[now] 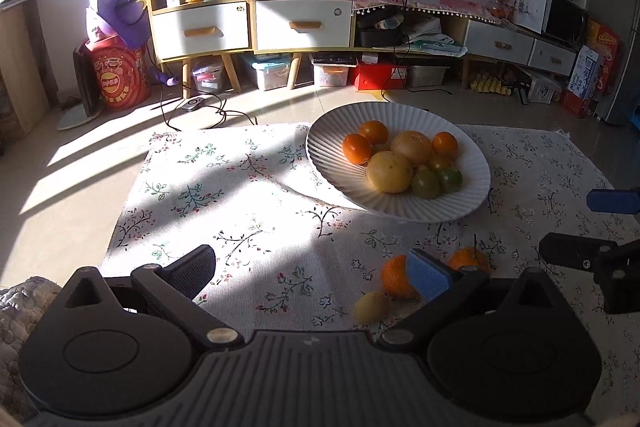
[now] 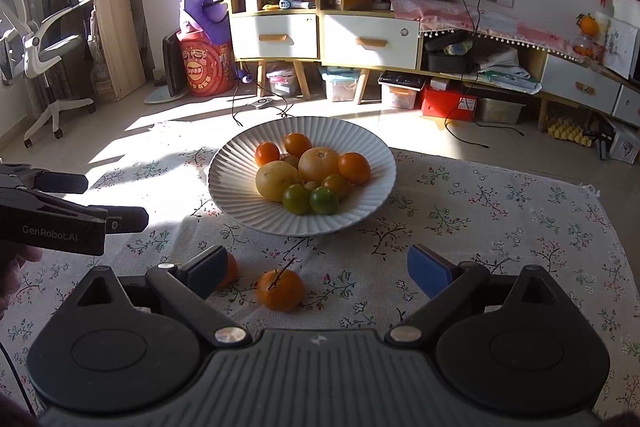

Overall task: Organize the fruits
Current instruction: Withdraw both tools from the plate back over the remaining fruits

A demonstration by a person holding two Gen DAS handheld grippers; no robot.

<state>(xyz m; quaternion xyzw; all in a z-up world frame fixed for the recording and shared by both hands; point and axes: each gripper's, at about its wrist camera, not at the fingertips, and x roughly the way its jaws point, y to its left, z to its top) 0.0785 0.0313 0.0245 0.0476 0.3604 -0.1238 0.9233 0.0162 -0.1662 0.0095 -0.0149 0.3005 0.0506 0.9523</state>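
Observation:
A white ribbed plate (image 1: 332,163) (image 2: 232,187) on the floral cloth holds several orange, yellow and green fruits. On the cloth in front of it lie an orange (image 1: 394,281), a second orange with a stem (image 1: 466,259) (image 2: 280,289) and a small yellow fruit (image 1: 370,307). My left gripper (image 1: 316,277) is open and empty, with its right finger beside the first orange. My right gripper (image 2: 320,273) is open and empty, with the stemmed orange between its fingers near the left one. Another orange (image 2: 229,269) is partly hidden behind the right gripper's left finger.
The floral cloth (image 1: 240,195) (image 2: 480,211) lies on a tiled floor. Cabinets (image 1: 256,23), storage boxes and cables stand beyond it. The right gripper shows at the right edge of the left wrist view (image 1: 592,227). The left gripper shows at the left edge of the right wrist view (image 2: 100,201).

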